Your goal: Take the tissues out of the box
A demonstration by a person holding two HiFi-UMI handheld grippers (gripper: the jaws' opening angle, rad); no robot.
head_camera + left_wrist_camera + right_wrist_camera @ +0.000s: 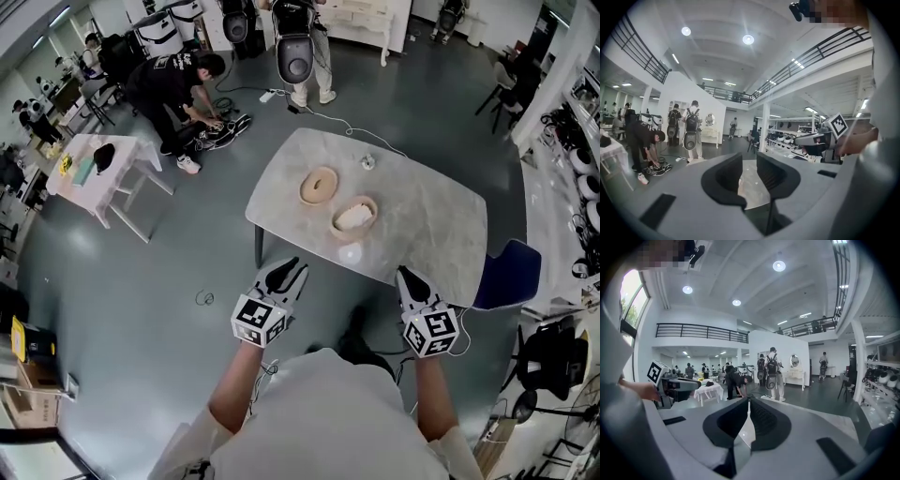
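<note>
A round wooden box (353,217) with white tissues in it stands on the grey marble table (441,225), near the table's front edge. A ring-shaped wooden lid (319,185) lies just beyond it to the left. Both grippers hover short of the table's near edge, apart from the box. My left gripper (289,269) (749,164) is open with nothing between its jaws; a strip of tabletop shows through the gap. My right gripper (403,274) (749,401) has its jaw tips together and holds nothing.
A small round object (367,162) sits at the table's far side. A blue chair (511,272) stands at the table's right corner. A low white table (94,173) is off to the left; a crouching person (183,89) and cables lie beyond.
</note>
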